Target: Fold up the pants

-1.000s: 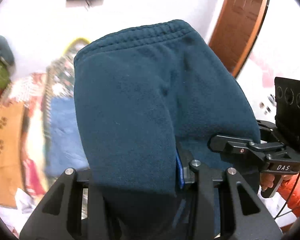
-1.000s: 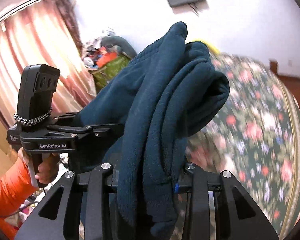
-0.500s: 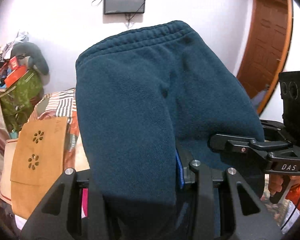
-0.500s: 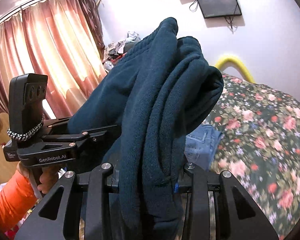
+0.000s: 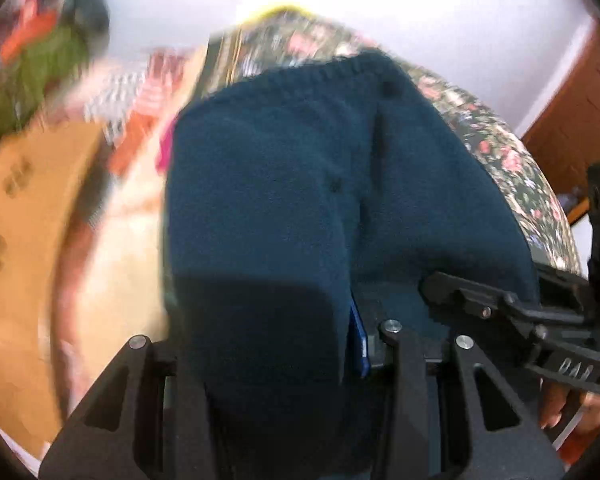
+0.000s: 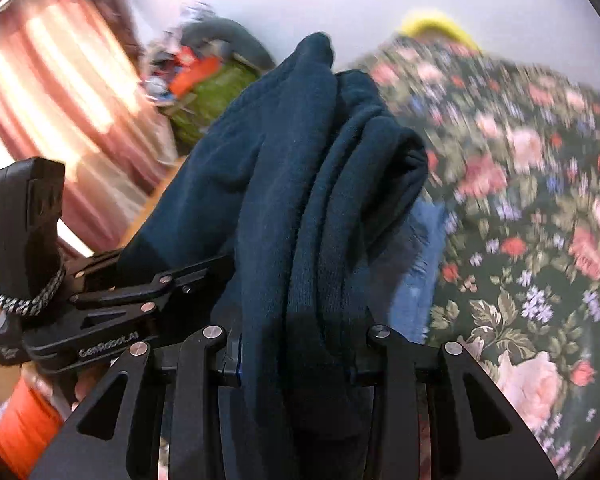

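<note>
Left wrist view: left gripper (image 5: 268, 360) clamped on dark teal fleece pants (image 5: 300, 200); fabric rises from the jaws, elastic waistband topmost; right gripper (image 5: 512, 312) grips the same bundle at its right edge; floral bedspread (image 5: 512, 160) behind, blurred.

Right wrist view: right gripper (image 6: 300, 356) closed on the pants (image 6: 284, 168), bunched in thick folds, held clear above the bedspread (image 6: 540, 208); left gripper (image 6: 148, 296) clamps their left edge; blue denim (image 6: 424, 264) lies on the bedspread beneath.
</note>
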